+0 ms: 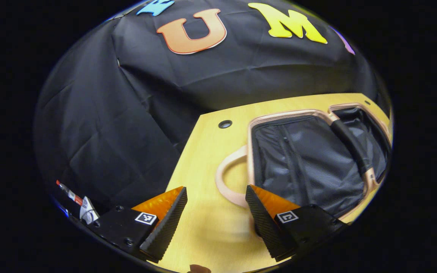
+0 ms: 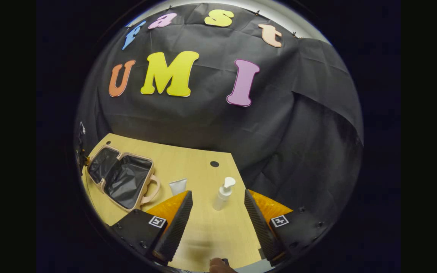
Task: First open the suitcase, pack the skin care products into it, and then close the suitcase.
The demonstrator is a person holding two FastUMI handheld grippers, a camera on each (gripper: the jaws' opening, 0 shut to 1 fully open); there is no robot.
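A small pink suitcase (image 1: 309, 159) lies open and flat on the wooden table (image 1: 211, 151), its black lining bare and its carry handle (image 1: 226, 182) toward me. My left gripper (image 1: 216, 206) hangs open just before that handle, nothing between its fingers. In the right gripper view the same suitcase (image 2: 121, 176) lies at the left. A white pump bottle (image 2: 224, 193) stands upright ahead of my open right gripper (image 2: 218, 210), between its fingertips' line but apart from them. A white tube (image 2: 178, 186) lies by the left finger's tip.
The table has a round cable hole (image 1: 225, 124) near its back edge (image 2: 214, 163). Black cloth walls close in behind and on both sides. A fingertip (image 2: 218, 265) shows at the bottom of the right gripper view.
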